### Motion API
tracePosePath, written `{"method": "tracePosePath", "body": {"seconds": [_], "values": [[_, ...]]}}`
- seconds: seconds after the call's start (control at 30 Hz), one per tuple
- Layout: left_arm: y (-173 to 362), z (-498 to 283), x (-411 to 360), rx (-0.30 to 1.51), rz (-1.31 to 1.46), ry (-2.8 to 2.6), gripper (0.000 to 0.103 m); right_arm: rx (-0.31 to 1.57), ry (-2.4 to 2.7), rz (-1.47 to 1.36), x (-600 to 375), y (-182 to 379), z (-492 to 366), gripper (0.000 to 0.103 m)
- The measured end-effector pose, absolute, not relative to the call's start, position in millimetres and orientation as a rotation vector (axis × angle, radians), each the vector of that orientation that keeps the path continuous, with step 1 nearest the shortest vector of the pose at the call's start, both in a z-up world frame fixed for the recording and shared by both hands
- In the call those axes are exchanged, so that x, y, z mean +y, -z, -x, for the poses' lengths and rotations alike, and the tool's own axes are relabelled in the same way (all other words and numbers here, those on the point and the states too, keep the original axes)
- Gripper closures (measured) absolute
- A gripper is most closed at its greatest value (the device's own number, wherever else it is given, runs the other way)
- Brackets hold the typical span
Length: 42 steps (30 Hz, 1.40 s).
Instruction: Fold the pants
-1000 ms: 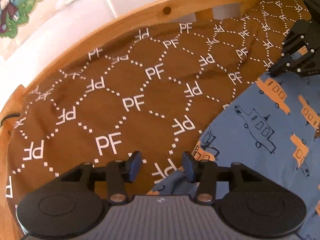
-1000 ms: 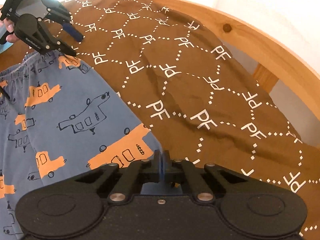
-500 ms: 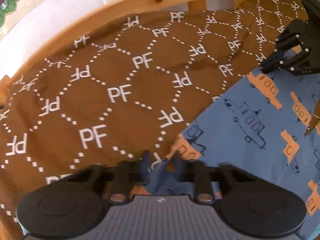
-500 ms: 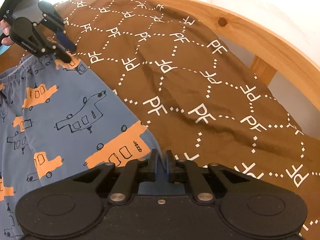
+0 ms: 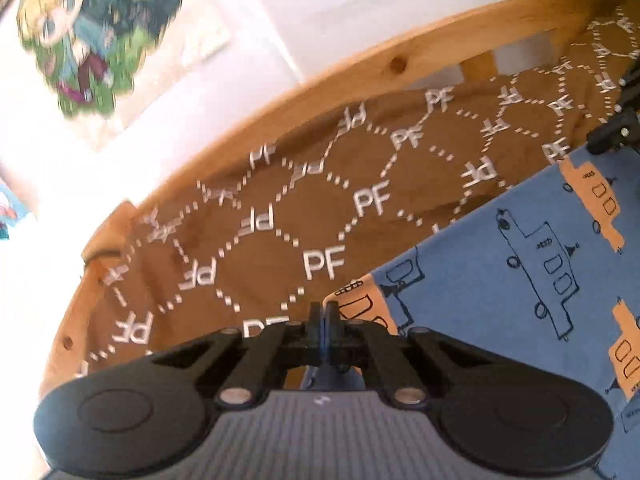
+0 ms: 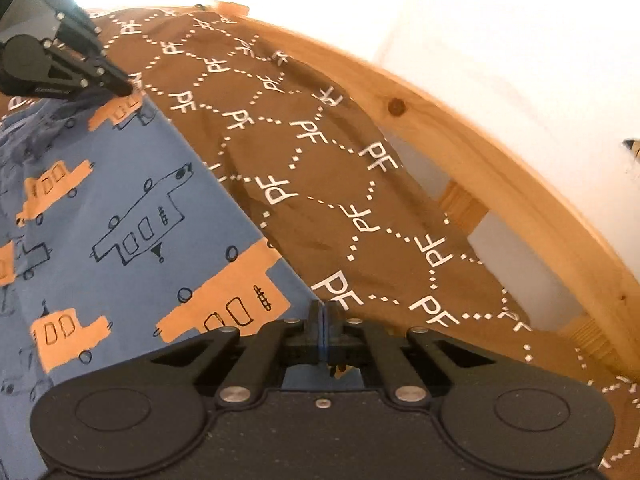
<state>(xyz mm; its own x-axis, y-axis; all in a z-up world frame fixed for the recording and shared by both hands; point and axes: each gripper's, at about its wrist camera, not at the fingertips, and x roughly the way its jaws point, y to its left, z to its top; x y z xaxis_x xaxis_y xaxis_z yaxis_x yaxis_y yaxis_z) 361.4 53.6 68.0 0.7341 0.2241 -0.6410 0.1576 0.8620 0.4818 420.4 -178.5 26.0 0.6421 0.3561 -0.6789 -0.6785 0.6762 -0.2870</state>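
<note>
The blue pants (image 5: 520, 272) with orange and outlined cars lie on a brown bedspread; they also show in the right wrist view (image 6: 120, 216). My left gripper (image 5: 323, 312) is shut on a corner of the pants and lifts it off the bedspread. My right gripper (image 6: 323, 310) is shut on another corner of the same edge, also lifted. The fabric hangs stretched between the two. The right gripper shows at the far right of the left wrist view (image 5: 616, 128); the left gripper shows at the top left of the right wrist view (image 6: 120, 88).
The brown bedspread (image 5: 280, 216) with white PF letters covers the bed. A curved wooden bed rail (image 5: 396, 68) runs behind it, also in the right wrist view (image 6: 460, 136). A white wall with a cartoon poster (image 5: 92, 28) stands beyond.
My left gripper closed on the pants corner. Both grippers rose and tilted, lifting the edge of the pants off the bedspread.
</note>
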Motion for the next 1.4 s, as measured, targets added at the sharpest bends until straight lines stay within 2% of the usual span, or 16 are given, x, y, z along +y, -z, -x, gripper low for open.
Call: {"method": "tracePosePath", "body": {"seconds": [0.1,0.17,0.2,0.27,0.3,0.33,0.37,0.4,0.5,0.57,0.6,0.63,0.67,0.73,1.1,1.4], "values": [[-53,-375,61,0.823,-0.509,-0.019,0.103,0.686,-0.607,0.574,-174,-4,-434,0.103],[-53,-375,64,0.814,-0.483,-0.015,0.095,0.712,-0.602,0.552,-175,4,-437,0.098],[-57,-374,68,0.801,-0.468,-0.005,0.089,0.704,-0.597,0.540,-176,1,-437,0.092],[-67,-368,74,0.773,-0.444,0.002,0.071,0.672,-0.589,0.512,-185,-11,-435,0.065],[-72,-363,77,0.750,-0.435,0.023,0.054,0.663,-0.611,0.490,-190,-17,-435,0.057],[-76,-359,79,0.736,-0.432,0.058,0.040,0.674,-0.651,0.460,-196,-24,-436,0.038],[-78,-358,81,0.727,-0.434,0.100,0.035,0.695,-0.698,0.432,-199,-28,-439,0.030],[-79,-357,82,0.726,-0.450,0.120,0.033,0.714,-0.731,0.418,-202,-29,-441,0.030],[-70,-367,83,0.805,-0.501,0.124,0.037,0.790,-0.761,0.434,-201,-20,-451,0.032],[-63,-372,84,0.849,-0.519,0.138,0.043,0.843,-0.774,0.412,-200,-12,-458,0.043],[-62,-371,83,0.851,-0.535,0.128,0.059,0.862,-0.771,0.403,-200,-9,-461,0.048],[-62,-371,84,0.852,-0.540,0.127,0.085,0.875,-0.764,0.392,-200,-6,-463,0.066],[-63,-371,84,0.863,-0.524,0.138,0.094,0.879,-0.762,0.386,-199,-6,-462,0.088],[-66,-368,85,0.878,-0.467,0.142,0.103,0.882,-0.770,0.386,-195,-8,-458,0.103],[-102,-343,81,0.713,-0.491,0.003,0.103,0.573,-0.535,0.595,-167,-62,-396,0.103],[-120,-244,86,0.535,-0.629,0.218,0.103,0.360,-0.509,0.711,-177,-74,-255,0.103]]}}
